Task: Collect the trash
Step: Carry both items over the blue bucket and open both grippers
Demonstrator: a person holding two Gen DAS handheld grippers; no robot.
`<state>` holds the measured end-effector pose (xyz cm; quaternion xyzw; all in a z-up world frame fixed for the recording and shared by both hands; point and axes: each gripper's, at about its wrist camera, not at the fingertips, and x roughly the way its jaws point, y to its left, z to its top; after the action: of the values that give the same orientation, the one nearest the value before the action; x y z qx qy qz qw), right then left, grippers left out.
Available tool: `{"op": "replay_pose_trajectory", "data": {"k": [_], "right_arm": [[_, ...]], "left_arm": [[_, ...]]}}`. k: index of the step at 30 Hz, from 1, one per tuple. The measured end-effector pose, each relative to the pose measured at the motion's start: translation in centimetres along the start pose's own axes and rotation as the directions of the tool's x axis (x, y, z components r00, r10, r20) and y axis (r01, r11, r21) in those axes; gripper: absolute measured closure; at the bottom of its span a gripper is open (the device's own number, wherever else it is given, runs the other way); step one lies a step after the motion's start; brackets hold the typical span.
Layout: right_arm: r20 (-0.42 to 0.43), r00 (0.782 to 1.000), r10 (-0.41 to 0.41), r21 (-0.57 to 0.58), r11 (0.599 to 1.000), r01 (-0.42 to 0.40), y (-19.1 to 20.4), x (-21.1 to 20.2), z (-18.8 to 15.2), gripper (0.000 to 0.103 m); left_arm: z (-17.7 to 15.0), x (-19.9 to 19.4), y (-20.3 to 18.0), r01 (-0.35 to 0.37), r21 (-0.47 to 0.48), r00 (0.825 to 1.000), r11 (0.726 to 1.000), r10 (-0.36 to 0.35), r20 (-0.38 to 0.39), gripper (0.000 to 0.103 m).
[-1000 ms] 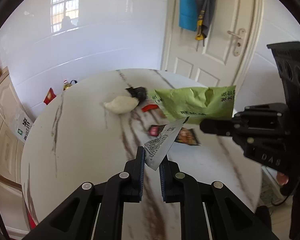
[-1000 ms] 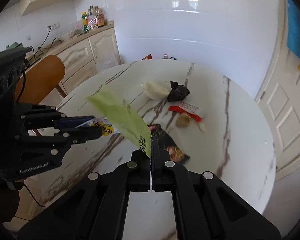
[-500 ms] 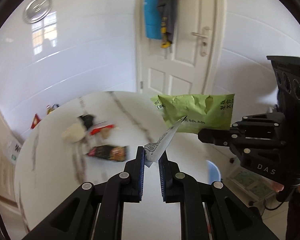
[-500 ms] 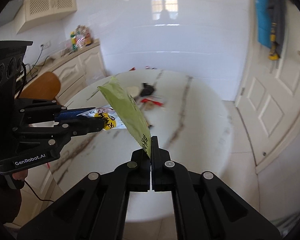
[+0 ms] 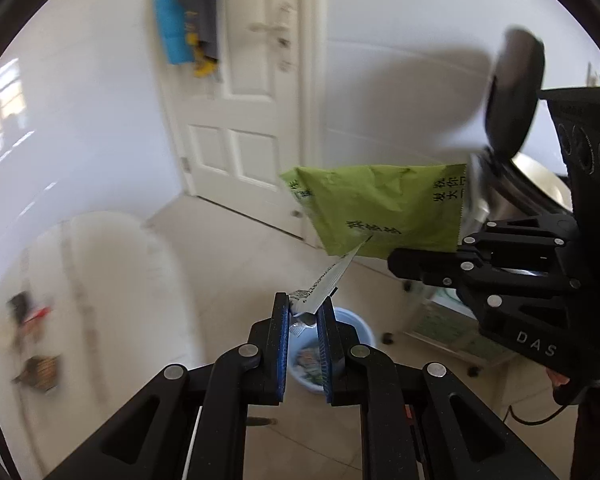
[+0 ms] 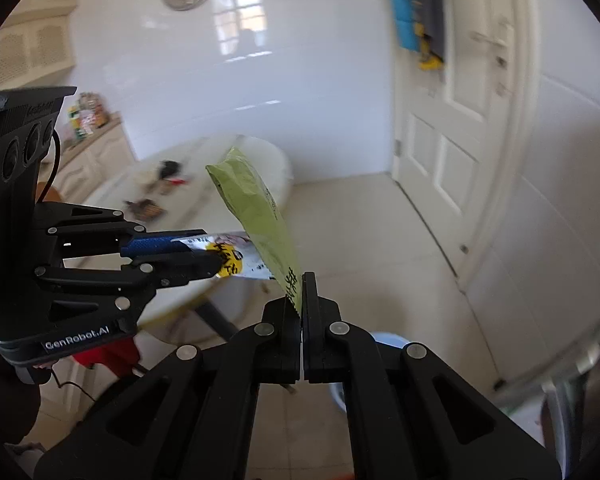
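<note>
The left gripper (image 5: 304,314) clamps a silver printed wrapper (image 5: 327,280). The right gripper (image 6: 300,300) pinches a green snack bag (image 6: 256,204). Both hang above a blue bin (image 5: 356,326) on the floor.

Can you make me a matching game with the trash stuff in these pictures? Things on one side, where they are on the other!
Things:
1. green wrapper
2. silver wrapper
3. blue bin
4. dark wrapper

Places:
A. on the floor, below the grippers
B. pinched in the right gripper
C. lying on the white table
D. pinched in the left gripper

Right pairs: 1-B, 2-D, 3-A, 4-C
</note>
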<state>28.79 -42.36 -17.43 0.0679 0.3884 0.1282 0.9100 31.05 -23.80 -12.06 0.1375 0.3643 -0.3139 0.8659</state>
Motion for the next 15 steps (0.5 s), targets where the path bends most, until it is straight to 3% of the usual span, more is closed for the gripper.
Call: {"op": "replay_pose_trajectory", "data": {"k": [7,15], "right_arm": [[-0.084,0.995,-0.059,0.104,0.992,0.067,-8.9,3.0,-4.4,0.102],[-0.218,0.976,-0.025,0.201,0.977,0.070,-16.1,11.0,-9.1,0.102]], "left_arm": [[2.7,11.5,-5.0,0.075,0.052,0.989,0.996,-0.068,-0.130,0.093],[3.1,24.4,-4.5,0.062,0.043,0.961,0.997,-0.048,-0.274,0.090]]}}
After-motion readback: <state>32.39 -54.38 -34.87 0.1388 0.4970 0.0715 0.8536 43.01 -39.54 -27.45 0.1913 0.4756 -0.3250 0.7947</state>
